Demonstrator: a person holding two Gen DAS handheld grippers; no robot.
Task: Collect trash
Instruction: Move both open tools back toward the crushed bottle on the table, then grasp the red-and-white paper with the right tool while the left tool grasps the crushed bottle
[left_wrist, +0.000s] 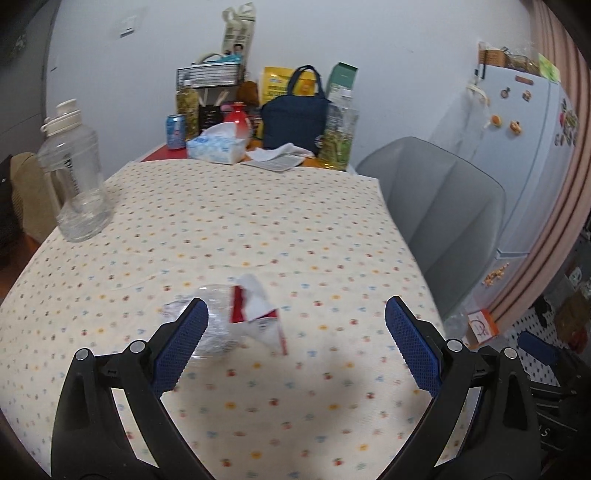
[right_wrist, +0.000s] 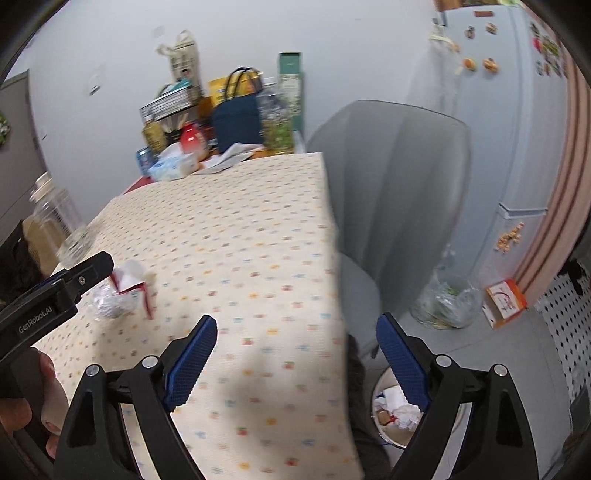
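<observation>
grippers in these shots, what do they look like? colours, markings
Both alike: left gripper and right gripper have black plastic linkage arms with silver pivot pins and blue textured pads. White "GenRobot.AI" lettering runs along the left one's black body in the right wrist view. No cables visible.

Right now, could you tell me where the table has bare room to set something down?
The tablecloth is bare from the bottle across to the chair, and nearer than the wrapper trash. The far end is crowded: tissue pack, blue bag, jars.
</observation>
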